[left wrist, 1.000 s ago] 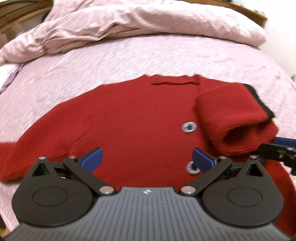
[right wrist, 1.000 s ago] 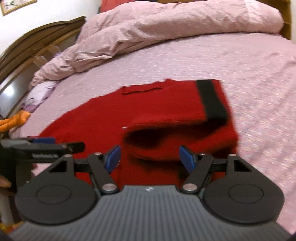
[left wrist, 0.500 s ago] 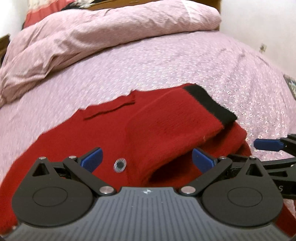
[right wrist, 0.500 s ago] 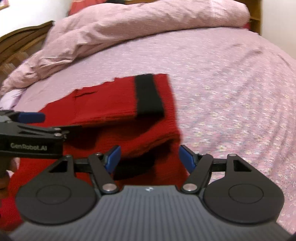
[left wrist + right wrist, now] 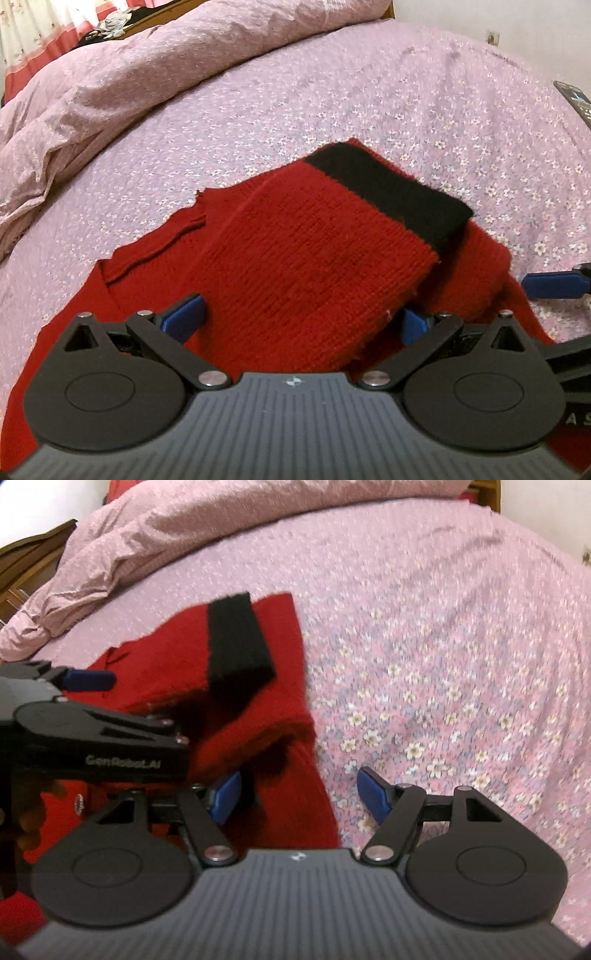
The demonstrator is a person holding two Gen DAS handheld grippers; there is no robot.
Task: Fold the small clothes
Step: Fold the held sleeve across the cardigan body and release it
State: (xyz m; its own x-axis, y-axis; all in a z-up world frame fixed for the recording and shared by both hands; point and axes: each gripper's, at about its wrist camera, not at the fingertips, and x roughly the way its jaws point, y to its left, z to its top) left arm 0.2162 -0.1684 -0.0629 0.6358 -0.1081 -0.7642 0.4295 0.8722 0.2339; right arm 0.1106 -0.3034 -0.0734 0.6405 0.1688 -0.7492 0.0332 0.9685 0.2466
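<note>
**Sleeve folded across the red cardigan**

Since half a second ago both cameras have swung to the right, and the folded sleeve (image 5: 314, 266) now fills the middle of the left wrist view instead of sitting off to 2 o'clock. It belongs to a red knitted cardigan (image 5: 288, 686) lying flat on the floral pink sheet (image 5: 443, 664) of the bed, with a rumpled duvet (image 5: 147, 74) beyond it at 11 o'clock. The sleeve ends in a broad black cuff (image 5: 391, 192); its long axis runs from 7 o'clock up to 1 o'clock, cuff end farthest away. One patterned button (image 5: 79, 802) peeks out at 9 o'clock in the right wrist view.

The left gripper (image 5: 299, 319) has its jaws spread wide, the sleeve between them but not pinched. The right gripper (image 5: 299, 794) is likewise released, straddling the cardigan's right edge.
</note>
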